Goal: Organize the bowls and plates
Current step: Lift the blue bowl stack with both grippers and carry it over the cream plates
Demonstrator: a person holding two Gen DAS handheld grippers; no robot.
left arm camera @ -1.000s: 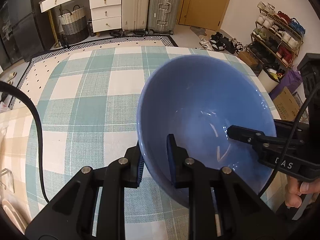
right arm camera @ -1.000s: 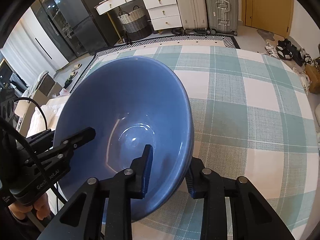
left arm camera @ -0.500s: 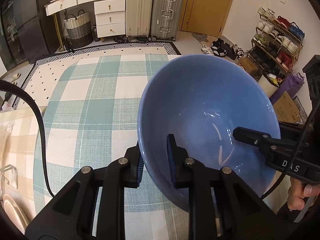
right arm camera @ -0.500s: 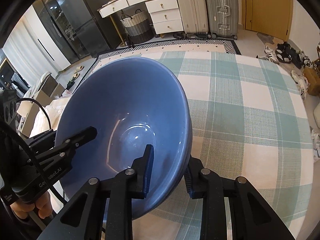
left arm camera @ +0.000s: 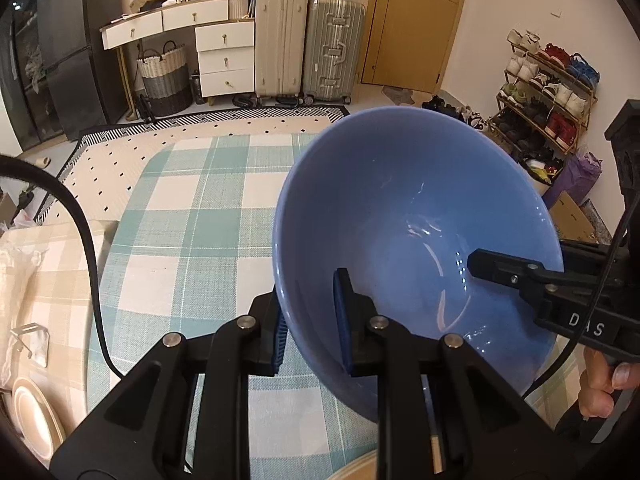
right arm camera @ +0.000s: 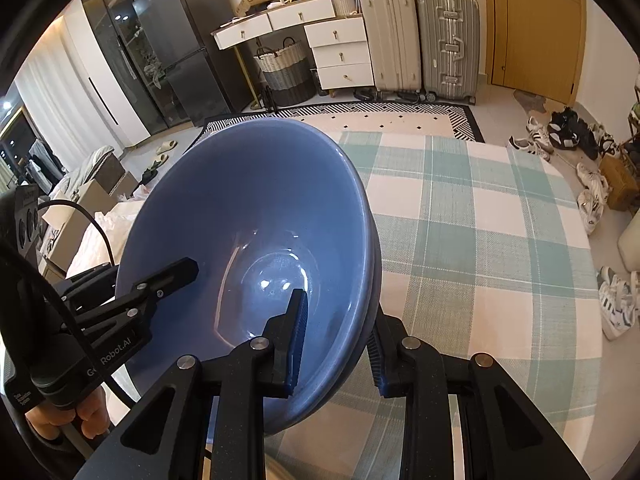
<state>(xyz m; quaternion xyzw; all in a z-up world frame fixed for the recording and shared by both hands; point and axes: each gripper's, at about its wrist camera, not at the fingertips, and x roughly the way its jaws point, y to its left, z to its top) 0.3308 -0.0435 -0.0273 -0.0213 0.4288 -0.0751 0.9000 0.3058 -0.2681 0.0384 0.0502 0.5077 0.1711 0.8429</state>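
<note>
A large blue bowl is held in the air above the checked table by both grippers. My left gripper is shut on its left rim, one finger inside and one outside. My right gripper is shut on its right rim the same way. The bowl also fills the right wrist view. The right gripper's finger shows inside the bowl in the left wrist view. The left gripper's finger shows inside the bowl in the right wrist view. A cream plate lies low at the left edge.
The table has a green and white checked cloth. A curved cream rim shows under the left gripper at the bottom edge. Suitcases, drawers, a basket and a shoe rack stand on the floor beyond.
Both grippers have lifted the bowl higher and drawn it back from the table. More of the room beyond the table shows. The grips on the rim are unchanged.
</note>
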